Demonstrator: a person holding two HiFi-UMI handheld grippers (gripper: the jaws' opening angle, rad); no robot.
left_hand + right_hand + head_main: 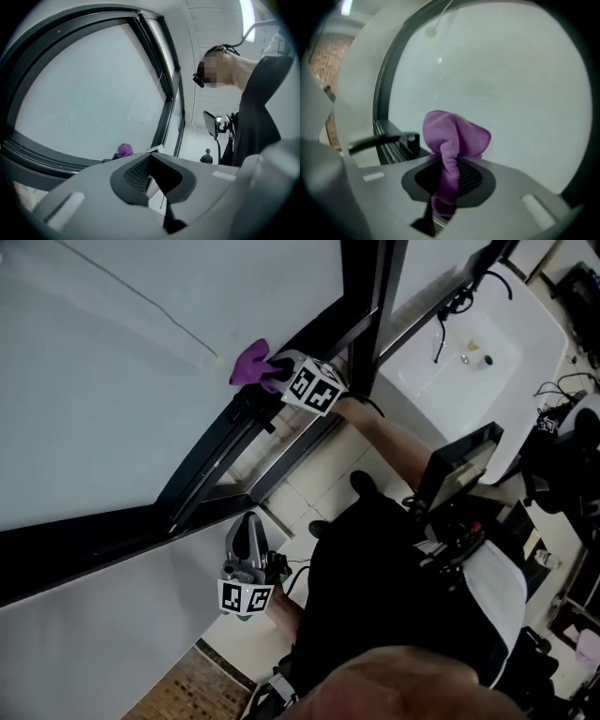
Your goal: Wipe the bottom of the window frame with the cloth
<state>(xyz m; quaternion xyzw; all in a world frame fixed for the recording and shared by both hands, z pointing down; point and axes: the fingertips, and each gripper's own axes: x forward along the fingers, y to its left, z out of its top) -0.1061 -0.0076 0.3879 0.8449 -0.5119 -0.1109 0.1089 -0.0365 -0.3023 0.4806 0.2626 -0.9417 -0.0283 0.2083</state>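
Right gripper [274,373] is clamped on the purple cloth [249,364]; in the right gripper view the cloth [455,136] runs down between the pads and bunches into a ball past the tips of the gripper [449,180]. The bunch sits at the far end of the dark window frame [214,454], right where the bottom rail meets the pale glass [94,371]. I can't confirm whether it's actually touching the rail or the pane. A dark handle [386,139] lies on the frame track just left of the cloth.

Left gripper [250,529] is nearer to me and low, well apart from the cloth, tips pointing up toward the near end of the frame and not touching it. In its own view the left gripper [151,174] has its pads closed together with nothing between them; the cloth [124,150] shows small in the distance beyond.

A white sink [497,381] sits off to the right, clear of both grippers.
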